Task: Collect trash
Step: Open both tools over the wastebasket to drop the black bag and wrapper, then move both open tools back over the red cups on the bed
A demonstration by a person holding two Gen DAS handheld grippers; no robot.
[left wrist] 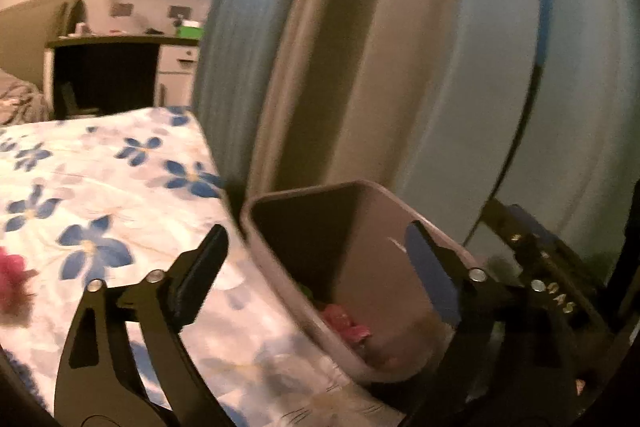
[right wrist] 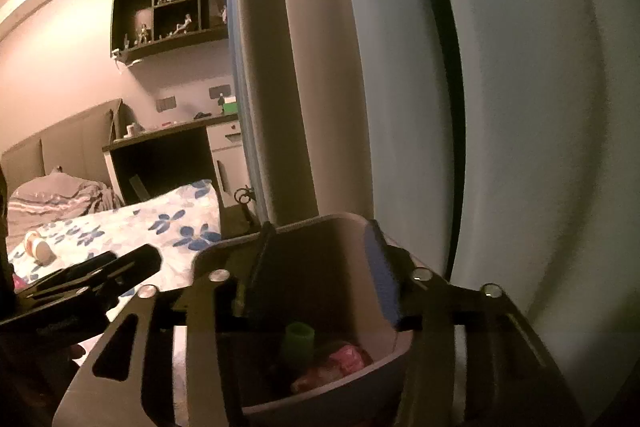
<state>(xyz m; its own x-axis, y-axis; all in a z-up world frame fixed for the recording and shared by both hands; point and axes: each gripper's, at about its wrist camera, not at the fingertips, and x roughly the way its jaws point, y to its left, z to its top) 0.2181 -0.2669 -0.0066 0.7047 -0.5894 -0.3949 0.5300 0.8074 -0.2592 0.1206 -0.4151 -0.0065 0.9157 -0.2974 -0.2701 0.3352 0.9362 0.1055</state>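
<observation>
Here the left gripper (left wrist: 316, 259) is spread wide and empty over the pale plastic rectangular bin (left wrist: 256, 227), the right gripper (right wrist: 320, 259) half-open above it, so another scrap beside the bin should be fetched next.

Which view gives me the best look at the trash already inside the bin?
The right wrist view. It looks down into the bin, showing a green cup-like piece beside pink wrappers. The left wrist view shows the bin from the side, blurred, with only some pink trash visible.
</observation>
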